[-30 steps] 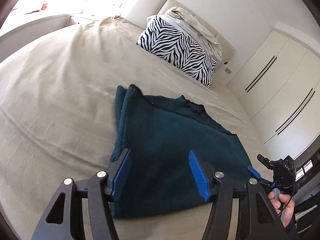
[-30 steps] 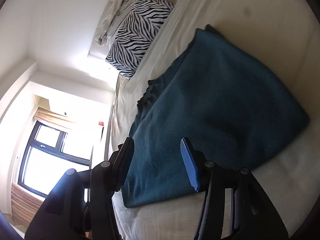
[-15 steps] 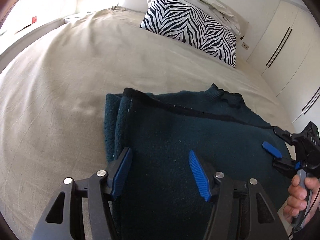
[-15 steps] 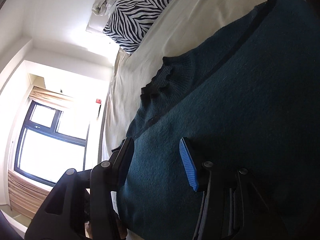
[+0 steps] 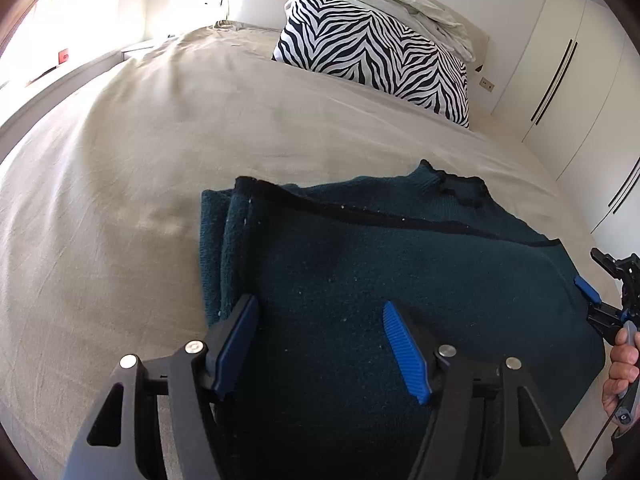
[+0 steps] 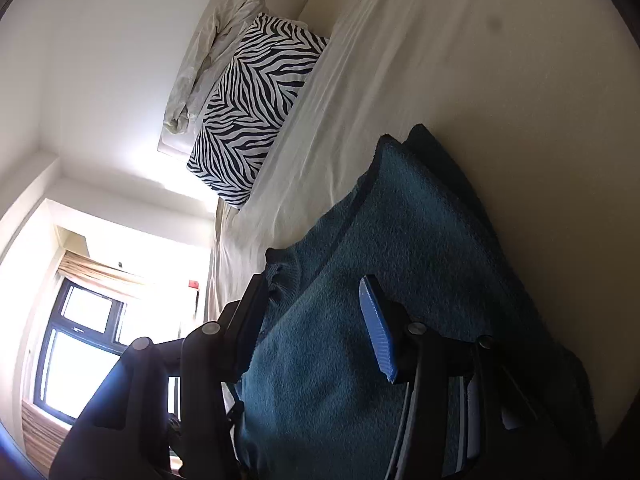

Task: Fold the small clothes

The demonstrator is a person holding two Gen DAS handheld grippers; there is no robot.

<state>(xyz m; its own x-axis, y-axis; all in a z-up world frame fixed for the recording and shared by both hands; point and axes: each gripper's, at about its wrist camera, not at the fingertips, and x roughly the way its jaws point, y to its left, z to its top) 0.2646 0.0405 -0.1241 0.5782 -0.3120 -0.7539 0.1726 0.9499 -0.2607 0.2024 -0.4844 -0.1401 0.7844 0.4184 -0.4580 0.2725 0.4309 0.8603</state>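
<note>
Folded fuzzy teal knit sweater (image 5: 400, 280)

Garment: dark teal knit sweater (image 5: 400, 280), edged with black trim along the neckline and seam. Bed cover (image 5: 160, 160): plain beige, unpatterned. Pillow (image 5: 372, 56): black-and-white zebra stripe. Bedding bundled behind the pillow (image 5: 400, 4): off-white, plain. Wardrobe doors (image 5: 580, 92): cream with thin black handle strips. Left gripper (image 5: 320, 344): black frame, blue ribbed pads. Right gripper (image 6: 312, 320): same black frame and blue pad. Window frame (image 6: 56, 340): black.
</note>
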